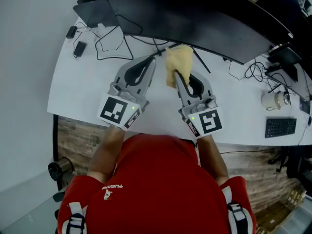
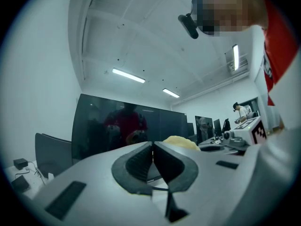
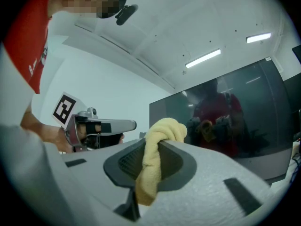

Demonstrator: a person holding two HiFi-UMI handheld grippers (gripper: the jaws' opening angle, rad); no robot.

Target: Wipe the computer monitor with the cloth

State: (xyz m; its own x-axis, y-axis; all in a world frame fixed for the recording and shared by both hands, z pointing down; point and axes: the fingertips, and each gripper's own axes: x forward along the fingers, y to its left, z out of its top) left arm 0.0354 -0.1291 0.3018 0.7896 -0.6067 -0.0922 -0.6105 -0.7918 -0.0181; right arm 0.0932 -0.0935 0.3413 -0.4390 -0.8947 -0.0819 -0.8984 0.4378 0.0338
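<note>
Jaws are clamped on a bunched yellow cloth [image 3: 164, 128] in the right gripper [image 3: 153, 147], and closed empty on the left gripper [image 2: 152, 147]. The wide black monitor [image 1: 195, 13] could be scratched by bare jaw tips.

A white desk [image 1: 73, 91] carries looping black cables [image 1: 109, 45] and a small black adapter [image 1: 79, 48] at its left end; a black keyboard [image 1: 280, 127] and a pale round vessel [image 1: 273, 100] sit far right.

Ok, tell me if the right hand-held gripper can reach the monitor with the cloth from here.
Probably yes. The right hand-held gripper is shut on the cloth, the monitor stands just ahead, and nothing lies between them.
</note>
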